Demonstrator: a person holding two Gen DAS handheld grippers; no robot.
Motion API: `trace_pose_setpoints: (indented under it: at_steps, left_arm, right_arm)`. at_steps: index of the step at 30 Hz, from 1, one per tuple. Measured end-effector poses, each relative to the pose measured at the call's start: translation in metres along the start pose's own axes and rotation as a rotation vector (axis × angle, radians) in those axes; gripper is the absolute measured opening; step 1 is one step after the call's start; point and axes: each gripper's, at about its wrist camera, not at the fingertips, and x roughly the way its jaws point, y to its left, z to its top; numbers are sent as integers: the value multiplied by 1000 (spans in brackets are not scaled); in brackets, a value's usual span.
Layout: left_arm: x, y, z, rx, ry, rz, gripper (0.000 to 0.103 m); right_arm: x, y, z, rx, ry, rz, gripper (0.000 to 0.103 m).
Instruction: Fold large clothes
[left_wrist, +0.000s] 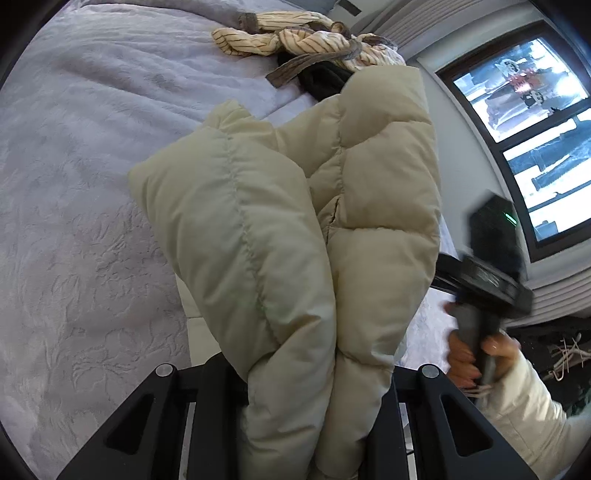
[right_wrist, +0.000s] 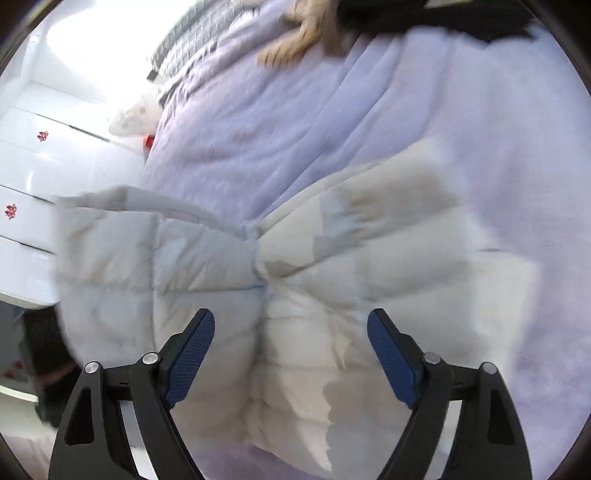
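Observation:
A cream quilted puffer jacket (left_wrist: 295, 229) fills the left wrist view, bunched between the two black arms of my left gripper (left_wrist: 317, 417), which is shut on it and holds it above the lilac bedspread (left_wrist: 74, 221); the pads are hidden by the fabric. My right gripper (left_wrist: 484, 280) shows at the right of that view, held in a hand. In the blurred right wrist view my right gripper (right_wrist: 291, 343) is open, with blue pads (right_wrist: 192, 350) spread wide just above the jacket (right_wrist: 277, 280) lying on the bedspread (right_wrist: 443, 110).
A striped cream garment with grey trim (left_wrist: 295, 40) and a dark garment (left_wrist: 325, 81) lie at the far end of the bed. A window (left_wrist: 524, 122) is at the right. White drawers (right_wrist: 33, 177) stand beside the bed.

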Motion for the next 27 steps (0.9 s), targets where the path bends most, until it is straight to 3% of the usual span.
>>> trace_pose_setpoints:
  at_steps: [3, 5, 10, 13, 15, 17, 27]
  left_arm:
    - [2, -4, 2, 5, 6, 19, 25]
    - [4, -8, 2, 8, 13, 31, 25]
    - [8, -19, 5, 20, 26, 62, 25]
    - [11, -23, 7, 24, 34, 79, 25]
    - [11, -29, 7, 29, 43, 93, 25]
    - [14, -35, 9, 31, 54, 105, 25]
    - [46, -87, 18, 89, 130, 109, 25]
  right_arm:
    - [-38, -20, -19, 5, -67, -131, 86]
    - [-50, -37, -31, 61, -88, -150, 84]
    - [-47, -76, -51, 182, -60, -110, 66]
    - [-27, -80, -59, 202, -40, -27, 48]
    - [-20, -87, -71, 205, -21, 14, 25]
    - [1, -89, -72, 214, 8, 34, 20]
    - [34, -113, -86, 281, 58, 136, 18]
